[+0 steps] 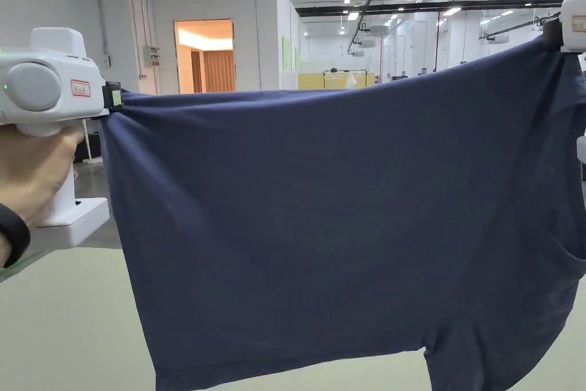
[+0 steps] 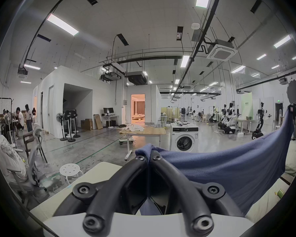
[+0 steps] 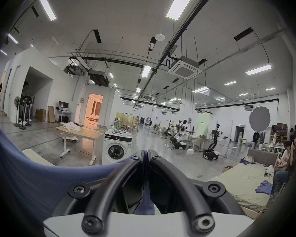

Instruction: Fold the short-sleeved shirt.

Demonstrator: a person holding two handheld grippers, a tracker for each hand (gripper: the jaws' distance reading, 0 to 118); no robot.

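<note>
A navy short-sleeved shirt (image 1: 343,209) hangs spread in the air in front of me, stretched sideways between both grippers. My left gripper (image 1: 114,97) is shut on its upper left corner, and my right gripper (image 1: 552,34) is shut on its upper right corner, a little higher. One sleeve (image 1: 503,346) hangs at the lower right. In the left gripper view the jaws (image 2: 149,157) pinch a bunch of the blue cloth (image 2: 229,169). The right gripper view has the jaws (image 3: 145,152) closed on the cloth (image 3: 24,172), which runs off to the left.
A pale green table surface (image 1: 63,318) lies below the shirt. Beyond it are a washing machine (image 2: 184,139), a wooden table (image 2: 143,131) with white cloth, standing fans (image 2: 67,126), and seated people (image 3: 290,155) beside a bed (image 3: 243,182).
</note>
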